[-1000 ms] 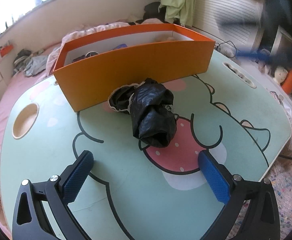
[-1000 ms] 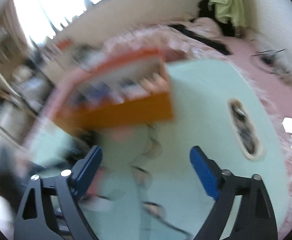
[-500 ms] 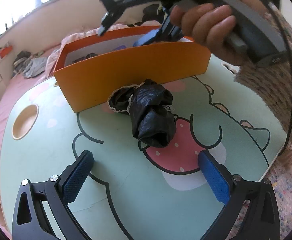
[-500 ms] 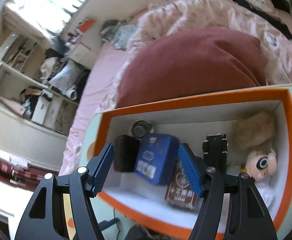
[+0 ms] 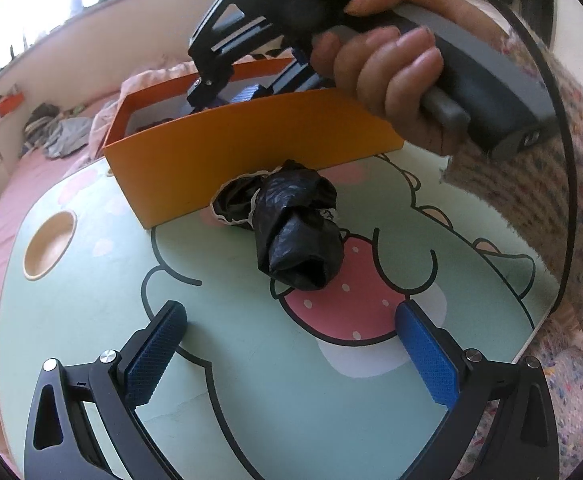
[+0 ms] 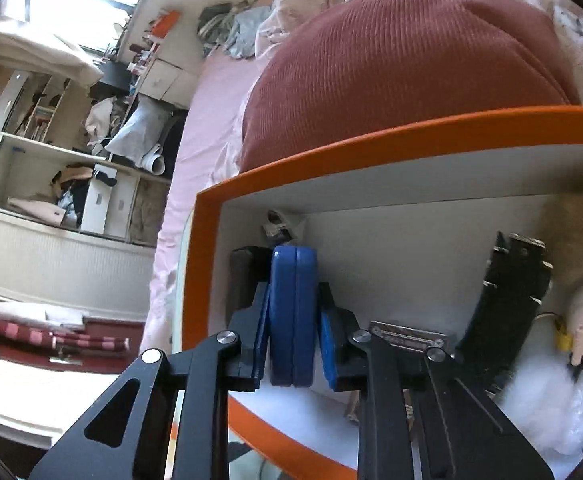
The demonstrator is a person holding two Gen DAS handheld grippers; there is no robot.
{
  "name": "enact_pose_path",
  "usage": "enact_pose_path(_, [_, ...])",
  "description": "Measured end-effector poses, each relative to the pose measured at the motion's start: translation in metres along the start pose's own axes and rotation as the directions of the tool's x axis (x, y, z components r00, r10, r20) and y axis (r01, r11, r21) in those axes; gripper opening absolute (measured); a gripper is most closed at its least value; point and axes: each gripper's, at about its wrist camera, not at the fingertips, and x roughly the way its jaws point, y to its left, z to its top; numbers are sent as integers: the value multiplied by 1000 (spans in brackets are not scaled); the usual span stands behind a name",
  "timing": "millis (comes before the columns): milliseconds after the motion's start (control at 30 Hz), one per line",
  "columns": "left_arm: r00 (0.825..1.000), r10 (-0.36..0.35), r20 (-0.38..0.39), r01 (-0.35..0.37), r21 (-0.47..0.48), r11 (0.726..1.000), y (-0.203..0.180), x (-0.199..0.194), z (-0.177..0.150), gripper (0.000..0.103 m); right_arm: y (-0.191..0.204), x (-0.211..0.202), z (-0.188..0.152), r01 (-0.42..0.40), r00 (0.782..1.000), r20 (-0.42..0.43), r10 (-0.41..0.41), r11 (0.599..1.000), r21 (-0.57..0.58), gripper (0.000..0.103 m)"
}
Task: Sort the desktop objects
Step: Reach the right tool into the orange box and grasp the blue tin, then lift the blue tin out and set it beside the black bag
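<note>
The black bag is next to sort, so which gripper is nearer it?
Left. The left gripper sits open just short of the black bag; the right gripper is inside the orange box.

The right gripper (image 6: 293, 344), out over the table a second ago and poised above the orange box (image 6: 371, 138) half a second ago with its fingers spread either side of a blue tin (image 6: 293, 312), now has those fingers pressed against the tin, which stands on edge between them instead of lying flat. From the left wrist, the right hand (image 5: 391, 76) now looms larger above the box.
</note>
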Motion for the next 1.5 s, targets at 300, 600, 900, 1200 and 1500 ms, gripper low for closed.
enact_pose_path(300, [1000, -6, 15, 7, -19, 1000, 2, -5, -3, 103, 35, -83, -54, -64, 946, 308, 106, 988, -144, 23])
enact_pose_path(600, [1000, 0, 9, 0, -34, 999, 11, -3, -2, 103, 17, -117, -153, -20, 942, 325, 87, 979, -203, 23])
enact_pose_path(900, [1000, 9, 2, -8, -52, 999, 16, -6, 1, 103, -41, -75, -145, -104, 968, 226, 110, 994, -37, 26])
enact_pose_path(1200, [1000, 16, 4, -15, -57, 998, 19, -2, -1, 103, -30, -112, -163, 166, 877, 463, -131, 985, -37, 68])
enact_pose_path(1500, [1000, 27, 12, -26, -70, 997, 22, -1, -7, 103, -1, -101, -219, 538, 761, 521, -386, 825, -173, 71])
